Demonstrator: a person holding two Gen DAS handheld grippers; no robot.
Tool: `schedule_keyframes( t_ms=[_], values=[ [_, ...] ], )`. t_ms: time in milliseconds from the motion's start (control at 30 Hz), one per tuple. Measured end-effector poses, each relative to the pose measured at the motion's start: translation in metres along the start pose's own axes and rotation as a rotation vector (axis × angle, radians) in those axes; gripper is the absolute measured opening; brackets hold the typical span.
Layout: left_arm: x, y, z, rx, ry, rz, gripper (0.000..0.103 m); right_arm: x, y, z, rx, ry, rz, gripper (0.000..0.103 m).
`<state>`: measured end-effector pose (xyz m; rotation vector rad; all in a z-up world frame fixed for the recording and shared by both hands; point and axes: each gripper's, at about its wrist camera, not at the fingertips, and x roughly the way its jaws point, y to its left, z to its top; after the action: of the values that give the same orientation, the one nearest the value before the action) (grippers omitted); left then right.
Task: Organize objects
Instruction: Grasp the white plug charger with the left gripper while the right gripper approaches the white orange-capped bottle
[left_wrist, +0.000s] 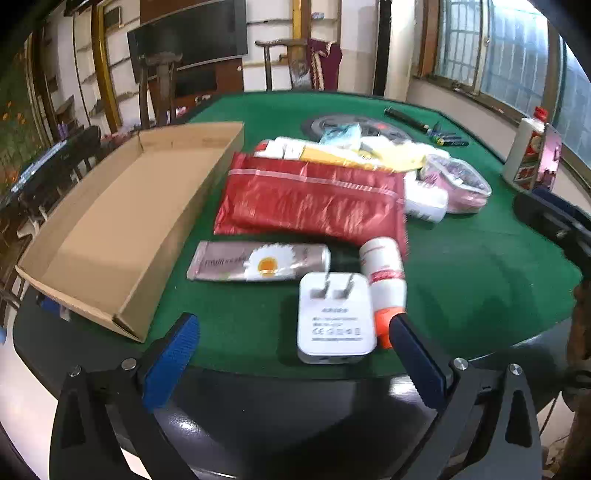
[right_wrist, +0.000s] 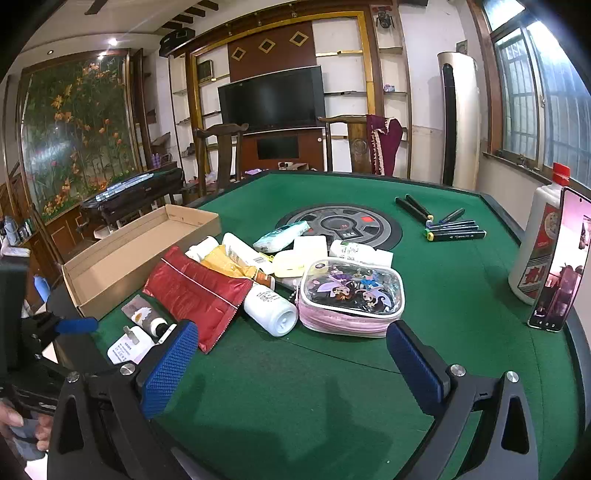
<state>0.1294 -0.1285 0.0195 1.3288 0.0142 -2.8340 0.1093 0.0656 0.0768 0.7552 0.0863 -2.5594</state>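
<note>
My left gripper (left_wrist: 293, 332) is open, its blue pads either side of a white plug adapter (left_wrist: 334, 317) lying at the table's near edge. A white bottle with an orange cap (left_wrist: 384, 280) and a silver tube with a daisy print (left_wrist: 258, 262) lie beside it. A red foil pouch (left_wrist: 314, 199) lies behind. An open cardboard box (left_wrist: 122, 221) stands empty at the left. My right gripper (right_wrist: 291, 347) is open above bare green felt, just short of a pink cartoon pouch (right_wrist: 351, 295) and a white bottle (right_wrist: 271, 306).
A pile of tubes, packets and small boxes (right_wrist: 280, 251) lies mid-table by the round centre panel (right_wrist: 340, 223). Marker pens (right_wrist: 450, 229) lie far right. A white liquor bottle (right_wrist: 535, 251) and a propped phone (right_wrist: 557, 262) stand at the right edge.
</note>
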Motion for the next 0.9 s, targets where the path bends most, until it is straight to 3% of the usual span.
schedule_keyframes(
  t_ms=[367,633,900],
  values=[
    [-0.003,0.007,-0.005,-0.009,-0.016,0.012,0.096,0.004,0.01,-0.001,-0.021,0.015,0.022,0.103],
    [0.007,0.001,-0.004,0.012,0.037,-0.04,0.065,0.006,0.019,-0.002,-0.04,0.02,0.034,0.103],
    [0.011,-0.006,-0.002,0.04,0.031,-0.027,0.064,0.009,0.019,-0.002,-0.033,0.033,0.042,0.103]
  ],
)
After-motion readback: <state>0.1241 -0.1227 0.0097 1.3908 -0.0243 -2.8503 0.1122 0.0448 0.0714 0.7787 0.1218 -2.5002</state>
